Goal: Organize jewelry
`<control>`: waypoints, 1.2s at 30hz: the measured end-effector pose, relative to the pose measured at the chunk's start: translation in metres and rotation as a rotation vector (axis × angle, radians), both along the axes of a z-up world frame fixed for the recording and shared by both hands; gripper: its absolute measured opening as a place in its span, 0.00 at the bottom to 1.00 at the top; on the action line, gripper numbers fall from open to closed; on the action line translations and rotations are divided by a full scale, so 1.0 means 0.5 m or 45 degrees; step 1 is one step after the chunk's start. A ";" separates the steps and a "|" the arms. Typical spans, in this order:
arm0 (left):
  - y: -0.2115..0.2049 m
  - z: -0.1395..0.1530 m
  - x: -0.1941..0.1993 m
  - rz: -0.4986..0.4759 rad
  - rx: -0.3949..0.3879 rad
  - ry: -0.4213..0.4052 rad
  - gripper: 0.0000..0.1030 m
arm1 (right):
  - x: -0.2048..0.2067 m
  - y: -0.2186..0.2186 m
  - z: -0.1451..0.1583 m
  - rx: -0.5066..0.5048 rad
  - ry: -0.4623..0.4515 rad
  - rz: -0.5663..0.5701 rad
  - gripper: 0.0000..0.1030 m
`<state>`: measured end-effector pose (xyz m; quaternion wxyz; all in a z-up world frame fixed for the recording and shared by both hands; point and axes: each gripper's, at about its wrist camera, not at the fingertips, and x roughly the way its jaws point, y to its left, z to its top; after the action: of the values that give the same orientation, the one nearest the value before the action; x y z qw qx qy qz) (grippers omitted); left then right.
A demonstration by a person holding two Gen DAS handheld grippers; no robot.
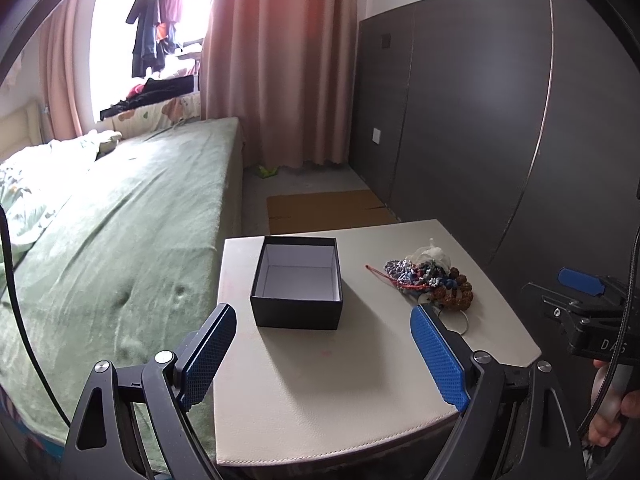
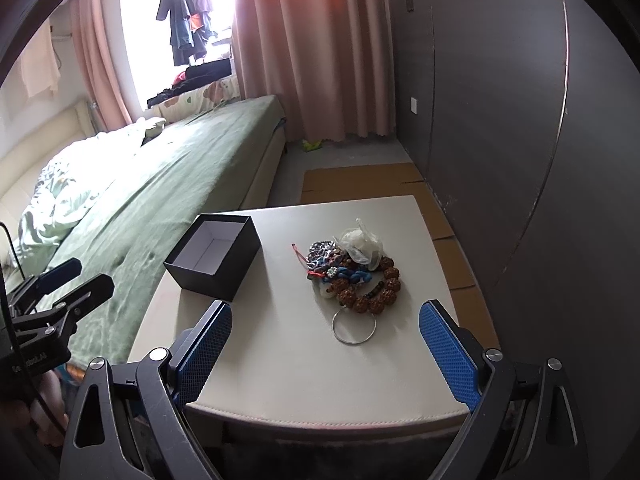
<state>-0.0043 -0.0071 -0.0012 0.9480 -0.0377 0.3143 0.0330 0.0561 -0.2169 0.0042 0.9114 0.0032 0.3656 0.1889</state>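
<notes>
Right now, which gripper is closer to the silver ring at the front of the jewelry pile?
Right. The right gripper is open with the silver ring lying just ahead between its fingers. The left gripper is open facing the black box, the ring off to its right.

Sitting on the surface (image 2: 280, 360): one open black box (image 2: 214, 258), one jewelry pile (image 2: 354, 276), one silver ring (image 2: 354, 326) lying at its near edge, one clear plastic bag (image 2: 362, 246) resting on top.
</notes>
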 end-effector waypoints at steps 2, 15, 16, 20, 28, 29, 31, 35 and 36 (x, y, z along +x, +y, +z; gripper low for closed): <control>0.001 0.001 -0.001 -0.003 0.006 0.000 0.87 | 0.001 0.001 -0.001 -0.006 -0.005 -0.005 0.93; 0.000 0.007 -0.006 -0.003 -0.001 -0.011 0.87 | 0.001 0.008 -0.003 -0.013 -0.006 -0.009 0.93; 0.001 0.007 -0.006 -0.002 -0.002 -0.012 0.87 | 0.000 0.009 -0.004 -0.012 -0.004 -0.008 0.93; -0.001 0.009 -0.006 -0.008 0.000 -0.014 0.87 | -0.002 0.012 -0.004 -0.017 -0.006 -0.006 0.93; -0.013 0.015 0.001 -0.034 0.025 -0.012 0.87 | 0.008 0.005 -0.007 -0.006 0.011 -0.024 0.93; -0.014 0.016 0.002 -0.034 0.023 -0.013 0.87 | 0.011 0.003 -0.006 -0.001 0.013 -0.024 0.93; -0.013 0.016 0.000 -0.037 0.025 -0.013 0.87 | 0.011 0.003 -0.005 0.001 0.013 -0.022 0.93; -0.016 0.018 0.004 -0.042 0.038 -0.014 0.87 | 0.014 0.005 -0.004 -0.002 0.015 -0.008 0.93; -0.014 0.016 0.004 -0.042 0.037 -0.012 0.87 | 0.016 0.005 -0.004 -0.002 0.015 -0.007 0.93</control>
<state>-0.0023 -0.0142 0.0066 0.9504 -0.0191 0.3097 0.0218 0.0640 -0.2144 0.0022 0.9098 0.0046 0.3709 0.1860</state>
